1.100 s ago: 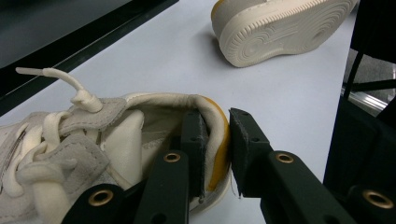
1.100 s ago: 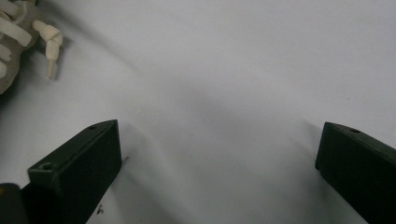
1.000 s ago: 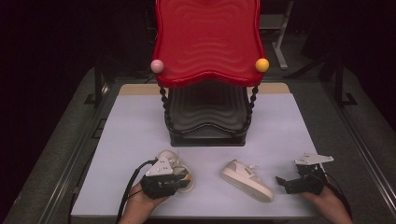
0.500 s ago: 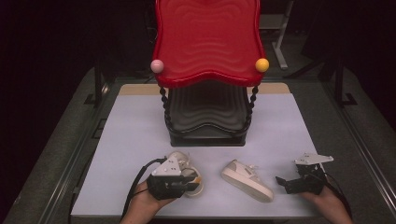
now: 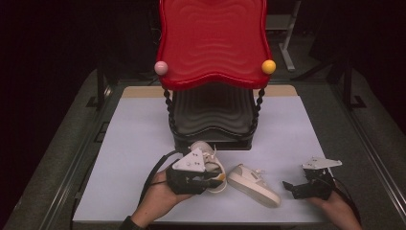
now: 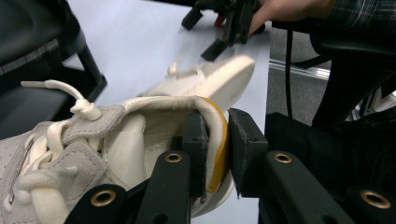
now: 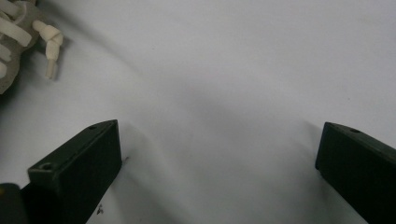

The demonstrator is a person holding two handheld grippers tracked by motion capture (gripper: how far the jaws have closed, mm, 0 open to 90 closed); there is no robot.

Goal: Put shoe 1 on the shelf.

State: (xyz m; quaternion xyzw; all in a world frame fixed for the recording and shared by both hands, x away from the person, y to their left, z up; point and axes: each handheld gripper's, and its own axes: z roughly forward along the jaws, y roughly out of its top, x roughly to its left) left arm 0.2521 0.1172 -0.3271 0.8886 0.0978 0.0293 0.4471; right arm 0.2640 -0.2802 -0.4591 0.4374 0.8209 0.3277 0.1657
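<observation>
My left gripper point(image 5: 201, 177) is shut on the heel collar of a white sneaker point(image 5: 208, 153), which hangs lifted just in front of the rack. In the left gripper view the pads point(image 6: 198, 140) pinch the yellow-lined heel edge of this sneaker point(image 6: 140, 140). A second white sneaker point(image 5: 253, 185) lies on its sole on the mat, between the two hands. To its right my right gripper point(image 5: 292, 187) rests low over the mat, open and holding nothing. In the right gripper view only a lace end point(image 7: 49, 44) lies ahead of the right gripper point(image 7: 219, 149).
A two-level rack stands mid-table: a red wavy tray point(image 5: 213, 43) on top with a pink ball point(image 5: 161, 67) and a yellow ball point(image 5: 268, 66) at its corners, and a black tray point(image 5: 213, 115) below. A pale mat point(image 5: 139, 139) covers the table.
My left gripper has risen and moved right and forward toward the rack, carrying the sneaker off the mat. The right gripper and the other sneaker have stayed put.
</observation>
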